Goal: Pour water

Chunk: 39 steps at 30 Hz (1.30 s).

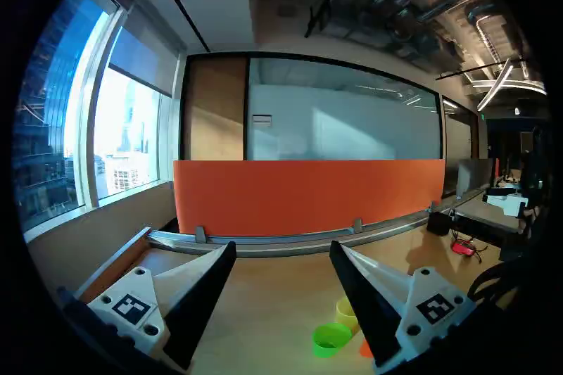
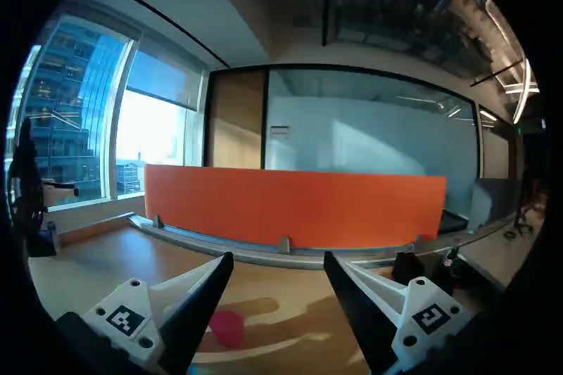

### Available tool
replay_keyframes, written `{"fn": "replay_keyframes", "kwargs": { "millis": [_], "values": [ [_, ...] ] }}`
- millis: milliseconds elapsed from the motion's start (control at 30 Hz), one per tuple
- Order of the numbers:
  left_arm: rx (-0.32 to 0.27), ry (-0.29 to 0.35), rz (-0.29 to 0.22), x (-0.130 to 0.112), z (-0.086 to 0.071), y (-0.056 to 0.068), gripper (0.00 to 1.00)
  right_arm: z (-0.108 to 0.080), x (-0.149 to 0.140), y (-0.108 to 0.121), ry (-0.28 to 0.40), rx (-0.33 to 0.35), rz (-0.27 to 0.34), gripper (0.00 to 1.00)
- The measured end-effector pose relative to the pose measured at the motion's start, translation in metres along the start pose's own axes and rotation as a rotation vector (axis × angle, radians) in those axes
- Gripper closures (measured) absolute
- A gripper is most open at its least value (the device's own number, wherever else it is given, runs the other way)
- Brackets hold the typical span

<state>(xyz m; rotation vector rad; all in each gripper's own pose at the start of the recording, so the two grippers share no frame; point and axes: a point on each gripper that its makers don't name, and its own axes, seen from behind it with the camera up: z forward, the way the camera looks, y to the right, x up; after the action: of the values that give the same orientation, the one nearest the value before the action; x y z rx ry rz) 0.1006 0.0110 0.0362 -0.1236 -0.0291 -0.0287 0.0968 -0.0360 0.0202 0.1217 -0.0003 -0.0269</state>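
In the left gripper view my left gripper (image 1: 281, 254) stands open above the wooden desk (image 1: 281, 304), nothing between its fingers. Below it, near the right finger, stand a green cup (image 1: 331, 339) and a yellow cup (image 1: 345, 310); an orange object (image 1: 365, 349) peeks out beside them, mostly hidden by the finger. In the right gripper view my right gripper (image 2: 278, 262) is also open and empty, raised over the desk (image 2: 295, 333). A pink cup (image 2: 227, 328) lies low between its fingers, partly hidden by the left finger.
An orange divider panel (image 1: 310, 195) on a metal rail (image 1: 281, 241) closes off the desk's far edge. Large windows (image 1: 91, 143) run along the left. At right lie a small red item (image 1: 462, 248), cables and black equipment (image 1: 510, 238); dark objects (image 2: 422, 266) sit right too.
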Motion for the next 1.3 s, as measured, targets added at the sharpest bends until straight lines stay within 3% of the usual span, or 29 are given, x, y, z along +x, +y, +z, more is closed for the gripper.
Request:
{"fn": "replay_keyframes", "kwargs": {
  "millis": [500, 800, 1000, 1300],
  "values": [
    [-0.201, -0.034, 0.027, -0.01, 0.005, 0.04, 0.01, -0.014, 0.008, -0.075, 0.011, 0.346, -0.022, 0.01],
    [-0.264, -0.069, 0.055, -0.026, 0.012, 0.051, 0.01, -0.012, -0.005, -0.098, -0.03, 0.447, -0.038, 0.01],
    [-0.284, -0.111, 0.036, -0.046, 0.019, 0.05, 0.01, -0.011, -0.025, -0.106, -0.091, 0.501, -0.061, 0.01],
    [-0.304, -0.177, 0.06, -0.079, 0.027, 0.049, 0.01, -0.019, -0.06, -0.116, -0.184, 0.576, -0.129, 0.01]
  ]
}}
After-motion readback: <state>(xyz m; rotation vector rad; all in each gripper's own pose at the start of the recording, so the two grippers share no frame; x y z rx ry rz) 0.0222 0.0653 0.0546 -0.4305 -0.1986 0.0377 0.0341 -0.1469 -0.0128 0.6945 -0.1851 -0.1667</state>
